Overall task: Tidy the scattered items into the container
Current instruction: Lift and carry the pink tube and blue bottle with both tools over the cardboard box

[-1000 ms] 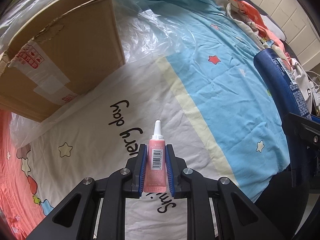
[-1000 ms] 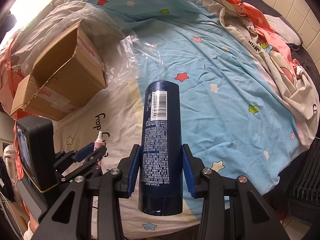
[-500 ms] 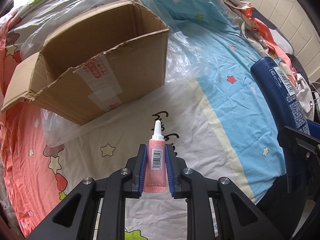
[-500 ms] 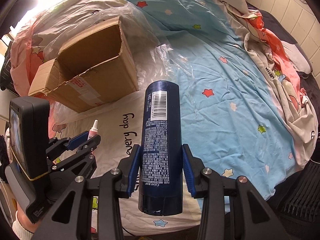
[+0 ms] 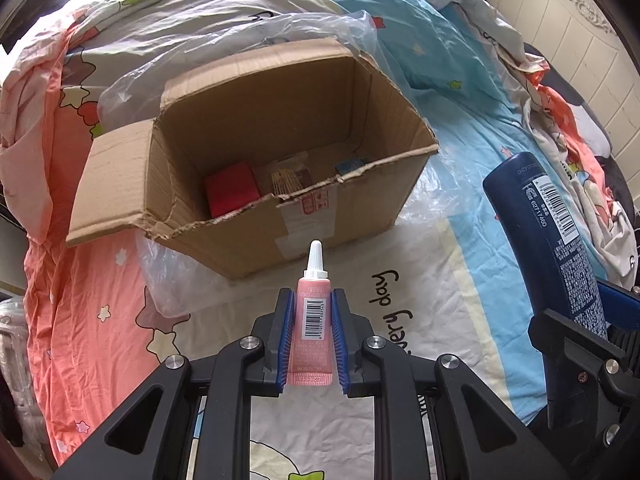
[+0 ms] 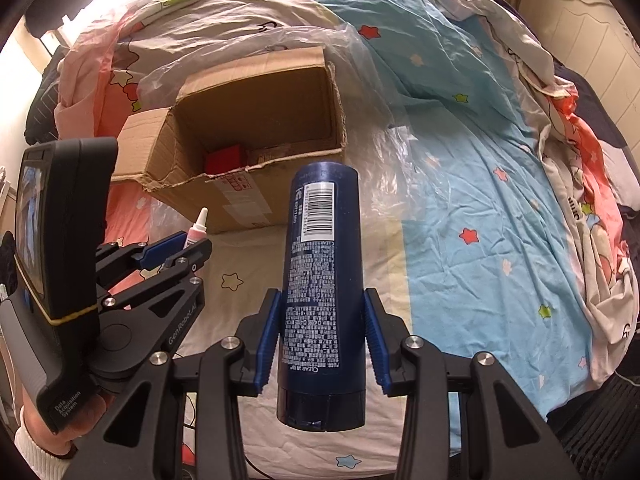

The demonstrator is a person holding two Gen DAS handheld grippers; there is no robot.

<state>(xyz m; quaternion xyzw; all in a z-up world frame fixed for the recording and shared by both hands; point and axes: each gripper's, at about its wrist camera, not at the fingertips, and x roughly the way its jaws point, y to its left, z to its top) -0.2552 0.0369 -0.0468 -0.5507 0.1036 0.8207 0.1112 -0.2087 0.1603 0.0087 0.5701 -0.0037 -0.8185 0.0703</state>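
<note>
Cardboard box [image 5: 256,148] now fills the middle of both wrist views, its open top facing the cameras. A second ago only its outer side showed, off to the left; since then both grippers have risen and swung toward it, so the interior is visible: a red block [image 5: 232,194], a tan packet [image 5: 290,176] and something blue [image 5: 352,166] lie on the bottom. Box sits on a clear plastic sheet [image 5: 424,196] over the star-print bedsheet [image 5: 472,128].

Left gripper [image 5: 313,336]: jaws nearly closed, pinching a small pink tube [image 5: 313,320] by its flat body, white nozzle pointing at the box's torn near wall. Grip unchanged across the second.

Right gripper [image 6: 320,340]: jaws spread wide around a dark blue bottle [image 6: 322,276], pads pressed on both sides, cap end toward the camera, base pointing toward the box's right corner. Also unchanged.

Both items are in the air, short of the rim; neither is over the opening yet.

Judgement: pickup is done and the carry is well along. Next is bringing each item past the near wall and releasing. The long bottle needs the wider side of the opening; the ragged near edge could catch it.
</note>
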